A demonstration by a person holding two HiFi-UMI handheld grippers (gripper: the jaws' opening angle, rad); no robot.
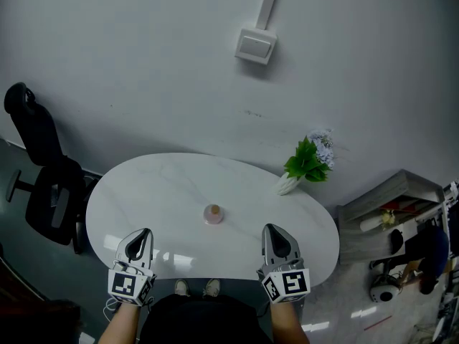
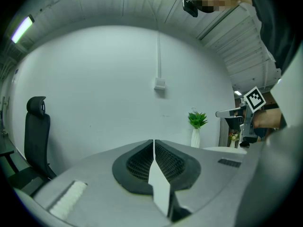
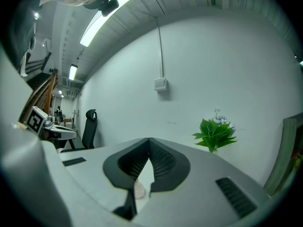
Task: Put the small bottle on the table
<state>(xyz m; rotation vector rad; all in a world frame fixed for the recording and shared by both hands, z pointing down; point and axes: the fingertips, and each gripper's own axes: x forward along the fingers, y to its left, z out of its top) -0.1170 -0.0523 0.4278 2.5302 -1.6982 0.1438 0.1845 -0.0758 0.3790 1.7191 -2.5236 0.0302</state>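
Note:
The small pink bottle [image 1: 213,213] with a cork-coloured top stands upright near the middle of the white oval table [image 1: 158,185]. Both grippers hover over the table's near edge, apart from the bottle. My left gripper [image 1: 145,232] is to the bottle's near left, jaws shut together with nothing between them [image 2: 154,141]. On the bottle's near right my right gripper [image 1: 270,228] is also shut and empty [image 3: 149,139]. In the right gripper view a bit of the bottle [image 3: 138,190] shows below the closed jaws.
A green plant in a white vase [image 1: 305,165] stands at the table's far right edge. A black office chair [image 1: 43,170] is left of the table. A low shelf with clutter [image 1: 391,203] sits on the right. A switch box [image 1: 256,46] hangs on the wall.

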